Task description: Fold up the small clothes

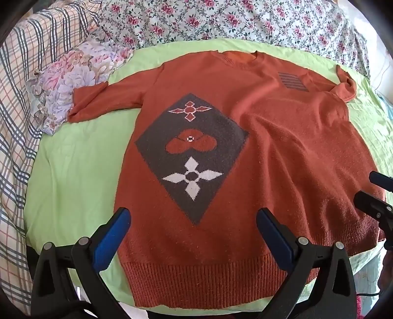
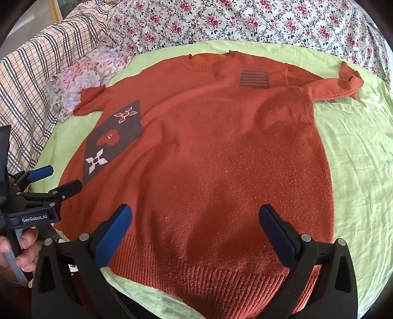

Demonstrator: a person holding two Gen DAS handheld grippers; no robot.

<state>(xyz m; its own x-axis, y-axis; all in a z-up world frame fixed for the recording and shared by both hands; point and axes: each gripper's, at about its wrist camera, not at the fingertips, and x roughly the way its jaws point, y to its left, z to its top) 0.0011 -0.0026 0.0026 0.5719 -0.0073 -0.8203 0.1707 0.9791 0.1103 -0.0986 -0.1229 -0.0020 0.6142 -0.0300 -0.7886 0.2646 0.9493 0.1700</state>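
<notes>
Sweater [image 1: 245,152], rust-orange knit, lies spread flat and face up on a light green sheet [image 1: 73,176], its ribbed hem nearest both grippers; the left gripper [image 1: 194,220] hangs above the hem with its blue-padded fingers [image 1: 115,230] wide apart and nothing between them, and the right gripper [image 2: 196,218] does likewise further along the hem. "GenRobot.AI" is printed on the left gripper's body, held by a hand [image 2: 22,247] beside the sweater. Beyond the sweater's collar lie a flowered quilt [image 2: 245,22], a plaid cloth [image 1: 14,122] and a pastel floral pillow [image 1: 73,81] at its sleeve.
</notes>
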